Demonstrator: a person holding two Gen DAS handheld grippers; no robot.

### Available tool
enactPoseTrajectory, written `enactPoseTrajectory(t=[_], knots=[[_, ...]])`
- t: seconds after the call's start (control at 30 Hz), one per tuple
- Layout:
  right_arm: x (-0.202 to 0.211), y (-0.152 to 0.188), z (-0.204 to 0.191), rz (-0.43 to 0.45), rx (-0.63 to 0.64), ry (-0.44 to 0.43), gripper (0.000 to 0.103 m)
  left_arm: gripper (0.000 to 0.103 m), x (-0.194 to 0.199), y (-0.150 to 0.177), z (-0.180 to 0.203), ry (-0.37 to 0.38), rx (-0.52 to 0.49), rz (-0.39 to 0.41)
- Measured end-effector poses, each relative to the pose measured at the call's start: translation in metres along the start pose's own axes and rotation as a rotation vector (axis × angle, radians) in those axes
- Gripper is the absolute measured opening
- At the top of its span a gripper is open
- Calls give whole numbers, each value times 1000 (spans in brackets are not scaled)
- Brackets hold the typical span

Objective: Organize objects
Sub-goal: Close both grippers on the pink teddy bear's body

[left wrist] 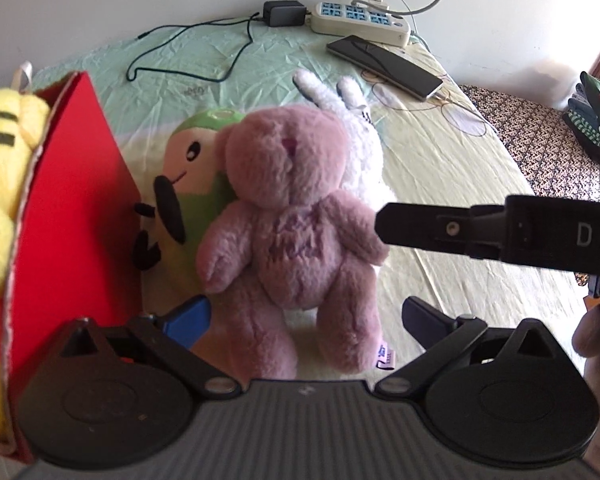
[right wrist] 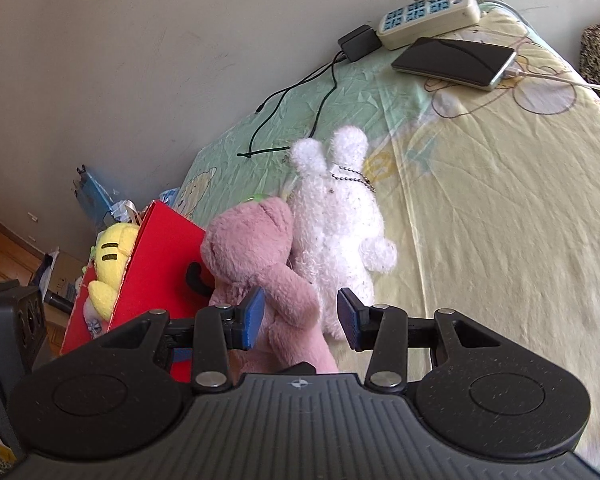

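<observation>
I'm straddling the pink bear [right wrist: 260, 268] beside the red bag [right wrist: 156, 256] with both hand-held grippers [right wrist: 298, 316] apart; next, clamp one.

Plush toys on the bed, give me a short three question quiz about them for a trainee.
1. True or false: the fluffy pink plush bear lies inside the red cardboard box.
2. Which toy sits in that box? A) yellow knitted plush B) white fluffy plush rabbit
3. Fill in: the right gripper has its jaws ____ around the bear.

Key: 1 false; 2 A; 3 open.
</observation>
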State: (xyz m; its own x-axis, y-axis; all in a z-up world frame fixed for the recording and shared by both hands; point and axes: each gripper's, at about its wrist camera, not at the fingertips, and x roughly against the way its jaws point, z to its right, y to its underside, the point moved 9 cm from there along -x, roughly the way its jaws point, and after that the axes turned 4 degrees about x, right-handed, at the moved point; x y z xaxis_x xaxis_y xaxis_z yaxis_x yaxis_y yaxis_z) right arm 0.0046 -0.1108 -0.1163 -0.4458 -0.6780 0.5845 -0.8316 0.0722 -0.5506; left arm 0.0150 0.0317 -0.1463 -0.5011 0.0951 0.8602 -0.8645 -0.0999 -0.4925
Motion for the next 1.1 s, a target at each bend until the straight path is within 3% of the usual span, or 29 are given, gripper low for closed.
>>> enactPoseTrajectory(t=[0.17,0.47,0.63,0.87,1.1], knots=[[-11,-3,-8,-16,23,-54,45,102,-13,-2,-1,1,-1,-22],[-38,-2,-8,-58,37,-77,46,101,-23,-5,-4,-25,-13,-25],[-38,2,-15,-97,81,-108,40,97,-20,-4,-7,-26,-7,-18],[-32,10,-12,-146,42,-132,36,94,-14,2,-3,-26,-2,-21],[-12,25,-15,-175,27,-139,34,94,-5,20,9,28,12,-55]])
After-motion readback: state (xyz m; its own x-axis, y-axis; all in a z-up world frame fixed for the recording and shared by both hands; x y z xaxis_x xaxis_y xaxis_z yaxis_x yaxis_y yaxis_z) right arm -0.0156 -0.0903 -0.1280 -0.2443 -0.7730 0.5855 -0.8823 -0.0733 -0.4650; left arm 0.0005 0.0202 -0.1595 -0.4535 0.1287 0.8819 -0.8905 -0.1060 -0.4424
